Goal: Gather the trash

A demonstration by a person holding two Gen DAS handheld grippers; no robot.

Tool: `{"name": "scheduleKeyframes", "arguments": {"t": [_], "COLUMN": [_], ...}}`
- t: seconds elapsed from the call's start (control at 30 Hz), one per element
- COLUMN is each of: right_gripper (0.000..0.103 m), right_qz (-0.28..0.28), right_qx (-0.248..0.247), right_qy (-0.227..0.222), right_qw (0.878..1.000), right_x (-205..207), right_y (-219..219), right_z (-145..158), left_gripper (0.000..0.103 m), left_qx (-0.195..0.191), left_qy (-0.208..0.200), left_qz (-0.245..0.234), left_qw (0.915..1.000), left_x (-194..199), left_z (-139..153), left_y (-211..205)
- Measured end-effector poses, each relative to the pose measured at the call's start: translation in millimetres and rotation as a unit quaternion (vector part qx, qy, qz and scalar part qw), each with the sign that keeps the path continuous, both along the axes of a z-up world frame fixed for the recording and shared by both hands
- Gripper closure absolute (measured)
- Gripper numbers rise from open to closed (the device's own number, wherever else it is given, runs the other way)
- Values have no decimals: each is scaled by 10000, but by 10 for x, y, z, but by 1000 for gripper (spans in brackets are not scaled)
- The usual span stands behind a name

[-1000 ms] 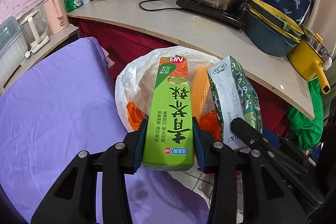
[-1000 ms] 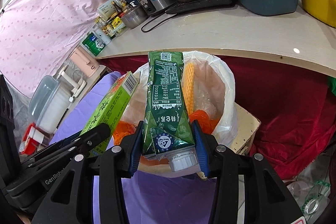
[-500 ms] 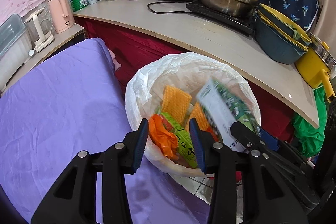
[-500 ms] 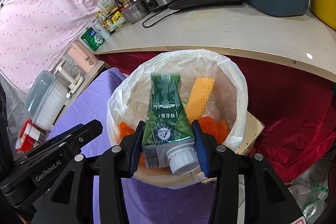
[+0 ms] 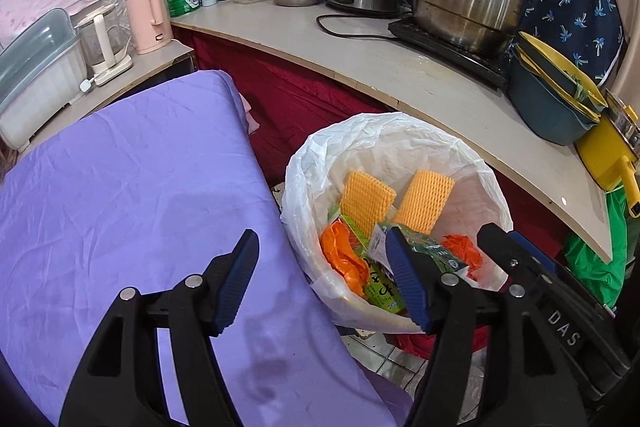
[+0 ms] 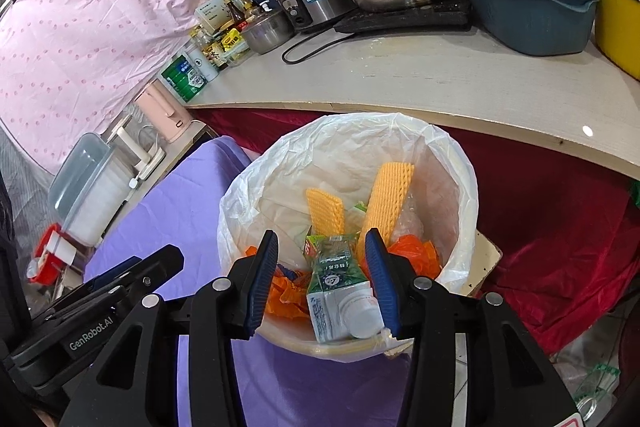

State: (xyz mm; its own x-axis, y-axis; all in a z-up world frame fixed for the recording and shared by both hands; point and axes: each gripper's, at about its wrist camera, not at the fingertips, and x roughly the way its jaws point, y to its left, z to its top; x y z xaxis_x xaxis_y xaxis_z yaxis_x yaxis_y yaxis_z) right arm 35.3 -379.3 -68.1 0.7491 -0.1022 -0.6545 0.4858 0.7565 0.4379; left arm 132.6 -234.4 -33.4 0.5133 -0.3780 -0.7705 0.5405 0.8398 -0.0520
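A bin lined with a white bag [image 5: 400,131] [image 6: 360,131] stands beside the purple-covered table. Inside it lie a green box [image 5: 380,291], a green-and-white milk carton [image 6: 340,291] [image 5: 432,251], two yellow foam sleeves [image 5: 366,195] and an orange bag [image 5: 344,259]. My left gripper [image 5: 322,239] hangs over the table's edge. Its jaws are opening and nothing is between them. My right gripper [image 6: 320,237] hovers above the bin's near rim. The carton rests below and between its open jaws, clear of the left pad.
A purple cloth [image 5: 140,207] covers the table at left. A curved counter [image 5: 400,67] behind the bin carries steel pots, a rice cooker, stacked basins and bottles. Red fabric [image 6: 560,227] hangs under it. A pink kettle [image 5: 146,15] stands far left.
The left gripper let go of the green box, which fell into the bin, then shifted left and opened wider. The carton tipped out of the right gripper and dropped into the bin.
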Motion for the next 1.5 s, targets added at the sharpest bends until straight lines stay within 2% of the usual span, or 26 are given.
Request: {"name": "scheduleKeyframes", "arguments": {"t": [0.33,0.5,0.67,0.77,0.83,1.23,1.33,1.5], "right_gripper": [43,31,21,19,19,18,12,12], "right_qz": [37,7,33,97,126,239,284,376], "right_qx": [-236,-408,-607,-748,-805,-1120,-1234,-1250], "right_qy": [22,100,205,268,313,453,446,485], "right_qw": [9997,9991,9979,9968,9962,9924,9909,9903], "right_x": [-181,-257,-324,-354,-369,-427,-444,-469], "right_y": [184,260,330,389,425,656,710,782], "right_z": [159,232,290,306,310,336,351,334], "left_gripper": [32,21,20,19,14,11,10,10], "left_qx": [131,205,247,293,323,462,496,475], "left_qy": [-214,-346,-363,-386,-390,-492,-522,-492], "left_qz": [79,161,227,302,366,590,654,718], "left_qw": [9997,9991,9988,9984,9980,9960,9953,9951], "left_x": [-183,-277,-330,-360,-372,-491,-519,-567], "left_z": [48,77,101,106,104,78,75,58], "left_y": [153,267,374,448,483,689,742,816]}}
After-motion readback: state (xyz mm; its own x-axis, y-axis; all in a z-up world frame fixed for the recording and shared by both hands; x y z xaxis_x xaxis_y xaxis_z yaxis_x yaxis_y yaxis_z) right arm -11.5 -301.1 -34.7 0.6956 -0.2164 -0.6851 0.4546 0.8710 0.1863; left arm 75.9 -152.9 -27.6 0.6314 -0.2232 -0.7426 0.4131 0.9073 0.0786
